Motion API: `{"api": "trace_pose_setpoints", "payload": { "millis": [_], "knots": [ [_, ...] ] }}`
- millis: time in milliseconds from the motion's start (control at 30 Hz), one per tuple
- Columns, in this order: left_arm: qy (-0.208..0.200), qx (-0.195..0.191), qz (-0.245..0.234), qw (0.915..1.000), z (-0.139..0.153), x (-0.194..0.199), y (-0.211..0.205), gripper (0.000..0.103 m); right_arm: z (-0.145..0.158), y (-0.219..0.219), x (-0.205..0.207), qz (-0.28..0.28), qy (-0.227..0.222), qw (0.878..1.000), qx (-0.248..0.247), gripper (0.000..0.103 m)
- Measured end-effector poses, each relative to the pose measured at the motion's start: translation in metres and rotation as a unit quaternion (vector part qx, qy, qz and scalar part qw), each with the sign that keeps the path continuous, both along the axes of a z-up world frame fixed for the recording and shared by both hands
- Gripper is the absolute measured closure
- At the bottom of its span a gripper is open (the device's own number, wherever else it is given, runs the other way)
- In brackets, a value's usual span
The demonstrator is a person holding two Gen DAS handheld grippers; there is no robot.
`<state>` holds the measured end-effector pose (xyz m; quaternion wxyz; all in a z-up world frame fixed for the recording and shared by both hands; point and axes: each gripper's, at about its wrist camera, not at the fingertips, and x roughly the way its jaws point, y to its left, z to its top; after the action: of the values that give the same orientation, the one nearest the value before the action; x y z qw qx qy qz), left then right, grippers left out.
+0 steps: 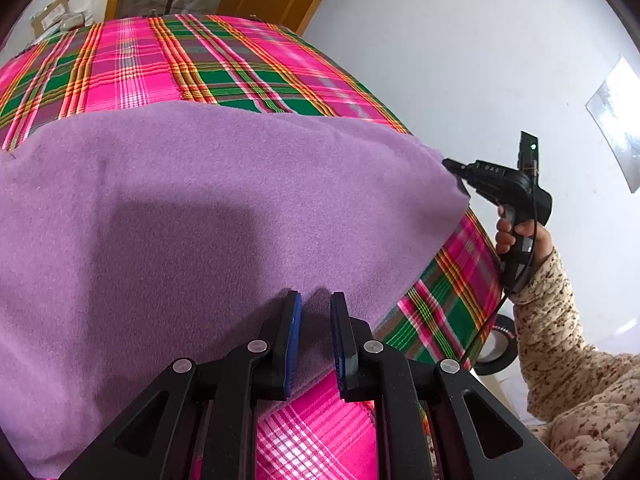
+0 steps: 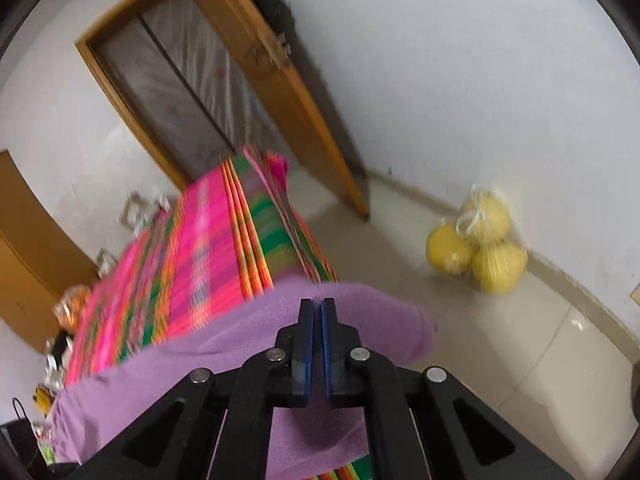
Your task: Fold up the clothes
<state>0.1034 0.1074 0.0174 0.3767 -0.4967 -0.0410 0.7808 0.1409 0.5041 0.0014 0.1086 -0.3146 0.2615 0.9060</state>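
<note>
Cloth (purple) | left claw spread — over its edge | right claw pinching corner

Left gripper slightly parted at 6 o'clock; right gripper pinched together, its hand at 3 o'clock.

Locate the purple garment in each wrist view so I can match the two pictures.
Left wrist view: the purple garment fills the centre and left, spread over the plaid cloth, its right corner pinched by the right gripper.
Right wrist view: it lies across the lower centre, shut between the gripper's blue pads.
Shared landmark: the pink and green plaid cloth and the wooden door behind it.
</note>
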Motion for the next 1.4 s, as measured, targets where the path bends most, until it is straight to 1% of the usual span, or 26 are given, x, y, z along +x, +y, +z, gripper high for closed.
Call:
{"api": "trace_pose_setpoints", "payload": {
  "millis": [133, 167, 267, 367, 433, 500, 533, 633, 667, 767, 800, 967, 1033, 1067, 1133, 1167, 1200, 1333, 1367, 1400],
  "knots": [
    [0.002, -0.003, 0.003, 1.0000, 0.001, 0.002, 0.000, 0.088, 0.024, -0.009, 0.006, -0.003, 0.042, 0.998, 0.046, 0.099],
    [0.003, -0.003, 0.003, 1.0000, 0.001, 0.002, 0.000, 0.088, 0.028, -0.009, 0.006, -0.005, 0.045, 0.998, 0.052, 0.099],
    [0.001, -0.002, 0.003, 1.0000, 0.000, 0.002, 0.002, 0.088, 0.010, 0.002, -0.006, -0.012, -0.004, 1.000, 0.029, 0.099],
    [-0.001, -0.001, 0.003, 1.0000, -0.001, 0.003, 0.002, 0.088, -0.014, 0.008, -0.009, -0.023, -0.066, 0.997, 0.020, 0.099],
    [-0.001, 0.000, 0.002, 1.0000, -0.002, 0.003, 0.002, 0.088, -0.020, 0.013, -0.006, -0.041, -0.093, 0.995, 0.020, 0.101],
    [-0.003, 0.000, 0.002, 1.0000, -0.002, 0.002, 0.002, 0.088, -0.020, 0.022, -0.001, -0.068, -0.106, 0.992, 0.031, 0.101],
    [-0.004, 0.000, 0.002, 1.0000, -0.002, 0.001, 0.003, 0.088, -0.019, 0.025, 0.002, -0.075, -0.107, 0.991, 0.034, 0.100],
    [-0.002, 0.000, 0.000, 1.0000, -0.001, 0.002, 0.004, 0.088, -0.012, 0.022, 0.012, -0.048, -0.068, 0.996, 0.020, 0.099],
    [-0.003, 0.001, 0.001, 1.0000, -0.001, 0.002, 0.004, 0.088, -0.013, 0.019, 0.014, -0.042, -0.066, 0.997, 0.015, 0.098],
    [-0.007, 0.005, 0.003, 1.0000, -0.001, 0.000, 0.003, 0.088, -0.018, 0.010, 0.018, -0.025, -0.059, 0.998, -0.001, 0.079],
    [-0.007, 0.006, 0.003, 1.0000, -0.001, 0.000, 0.003, 0.088, -0.019, 0.007, 0.019, -0.020, -0.057, 0.998, -0.007, 0.077],
    [-0.007, 0.007, 0.004, 0.9999, -0.001, 0.001, 0.002, 0.088, -0.025, -0.005, 0.030, 0.000, -0.045, 0.998, -0.034, 0.076],
    [-0.007, 0.007, 0.004, 0.9999, -0.001, 0.001, 0.002, 0.088, -0.025, -0.006, 0.034, 0.000, -0.042, 0.999, -0.033, 0.078],
    [-0.007, 0.008, 0.004, 0.9999, -0.001, 0.001, 0.002, 0.088, -0.025, -0.008, 0.036, 0.001, -0.040, 0.999, -0.027, 0.082],
    [-0.007, 0.008, 0.004, 0.9999, 0.000, 0.001, 0.001, 0.088, -0.024, -0.008, 0.040, -0.005, -0.037, 0.999, -0.024, 0.088],
    [-0.008, 0.008, 0.004, 0.9999, 0.000, 0.001, 0.001, 0.088, -0.022, -0.007, 0.042, -0.008, -0.036, 0.999, -0.022, 0.095],
    [-0.008, 0.009, 0.004, 0.9999, 0.000, 0.001, 0.001, 0.088, -0.021, -0.006, 0.044, -0.010, -0.034, 0.999, -0.021, 0.099],
    [-0.008, 0.010, 0.004, 0.9999, -0.001, 0.000, 0.001, 0.088, -0.012, -0.005, 0.051, -0.018, -0.026, 0.999, -0.007, 0.099],
    [-0.008, 0.010, 0.004, 0.9999, -0.001, 0.000, 0.001, 0.088, -0.012, -0.004, 0.051, -0.018, -0.031, 0.999, -0.007, 0.099],
    [-0.008, 0.010, 0.003, 0.9999, -0.001, 0.000, 0.001, 0.088, -0.016, -0.003, 0.047, -0.017, -0.046, 0.999, -0.009, 0.099]
  ]
}}
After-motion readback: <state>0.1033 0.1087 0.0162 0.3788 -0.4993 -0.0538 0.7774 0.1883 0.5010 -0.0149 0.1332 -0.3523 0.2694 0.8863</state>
